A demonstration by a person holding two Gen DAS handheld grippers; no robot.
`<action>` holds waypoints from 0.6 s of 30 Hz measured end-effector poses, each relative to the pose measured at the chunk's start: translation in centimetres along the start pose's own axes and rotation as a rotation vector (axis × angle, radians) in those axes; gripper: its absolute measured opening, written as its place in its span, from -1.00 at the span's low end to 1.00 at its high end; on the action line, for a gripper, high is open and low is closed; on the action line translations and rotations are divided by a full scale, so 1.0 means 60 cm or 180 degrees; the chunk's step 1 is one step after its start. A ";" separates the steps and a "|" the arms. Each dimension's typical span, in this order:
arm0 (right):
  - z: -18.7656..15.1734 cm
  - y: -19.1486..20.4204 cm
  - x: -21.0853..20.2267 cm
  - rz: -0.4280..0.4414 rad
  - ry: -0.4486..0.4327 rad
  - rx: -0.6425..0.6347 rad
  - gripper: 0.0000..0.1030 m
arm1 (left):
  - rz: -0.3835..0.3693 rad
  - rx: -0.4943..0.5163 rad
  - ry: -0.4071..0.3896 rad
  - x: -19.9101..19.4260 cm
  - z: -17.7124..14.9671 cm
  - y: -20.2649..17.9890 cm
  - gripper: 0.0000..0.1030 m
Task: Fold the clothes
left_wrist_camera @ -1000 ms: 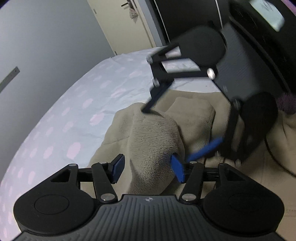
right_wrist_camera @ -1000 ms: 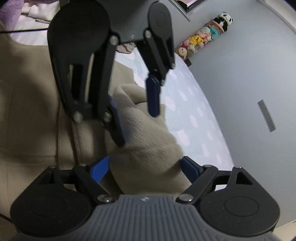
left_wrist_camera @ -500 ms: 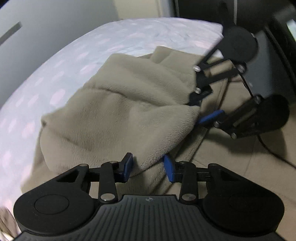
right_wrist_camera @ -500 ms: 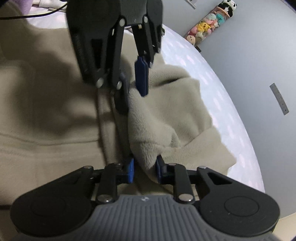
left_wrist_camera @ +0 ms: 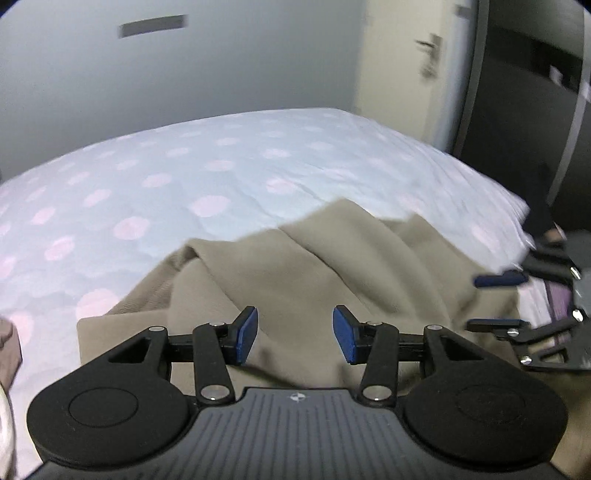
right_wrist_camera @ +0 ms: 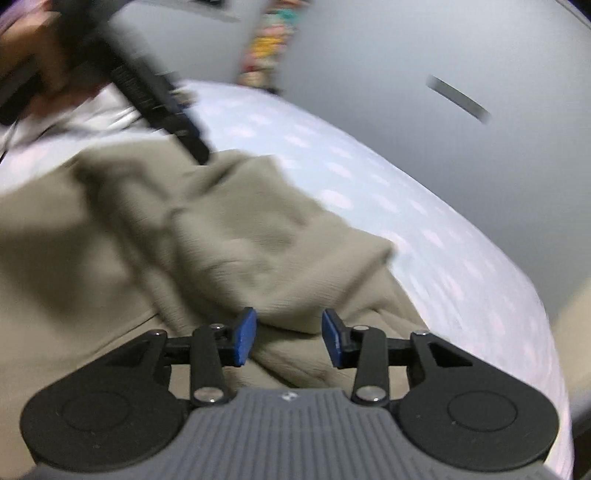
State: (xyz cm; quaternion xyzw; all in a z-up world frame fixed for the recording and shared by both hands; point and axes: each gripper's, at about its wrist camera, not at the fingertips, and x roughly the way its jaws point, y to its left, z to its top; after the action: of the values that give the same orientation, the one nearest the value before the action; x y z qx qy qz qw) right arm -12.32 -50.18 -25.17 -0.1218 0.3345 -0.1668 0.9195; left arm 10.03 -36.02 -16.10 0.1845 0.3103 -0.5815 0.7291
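Bed with pale blue sheet dotted in pink [left_wrist_camera: 207, 177] fills the middle ground. Plain grey wall [left_wrist_camera: 221, 66] behind it, carrying a small dark rectangular plate [left_wrist_camera: 153, 26]. Cream door with metal lever handle [left_wrist_camera: 428, 44] at right, beside a dark tall cabinet [left_wrist_camera: 524, 110]. Blurred row of colourful plush toys [right_wrist_camera: 262, 48] against the wall.

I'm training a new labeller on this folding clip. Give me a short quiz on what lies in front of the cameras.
1. True or false: the beige fleece garment lies on a pale bedsheet with pink dots.
2. Beyond the bedsheet rises: A a plain grey wall, B a window, C a bookshelf?
3. Does the garment lie flat or rumpled?
Key: 1 true; 2 A; 3 rumpled, in folds.
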 end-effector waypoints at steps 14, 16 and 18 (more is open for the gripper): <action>-0.025 -0.122 0.115 0.0180 0.0219 0.2110 -0.45 | 0.0289 -0.0774 0.0172 0.090 -0.030 0.074 -0.07; -0.030 -0.126 0.126 0.0225 0.0253 0.2293 -0.44 | 0.0201 -0.0845 0.0078 0.090 -0.037 0.084 -0.12; -0.033 -0.128 0.134 0.0272 0.0289 0.2453 -0.46 | 0.0152 -0.0872 -0.0003 0.091 -0.036 0.087 -0.37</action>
State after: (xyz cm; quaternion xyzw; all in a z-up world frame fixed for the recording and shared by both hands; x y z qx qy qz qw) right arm -9.58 -60.54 -28.70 0.2540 0.2925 -0.2470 0.8882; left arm 15.27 -37.34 -21.83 0.0902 0.3820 -0.5162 0.7612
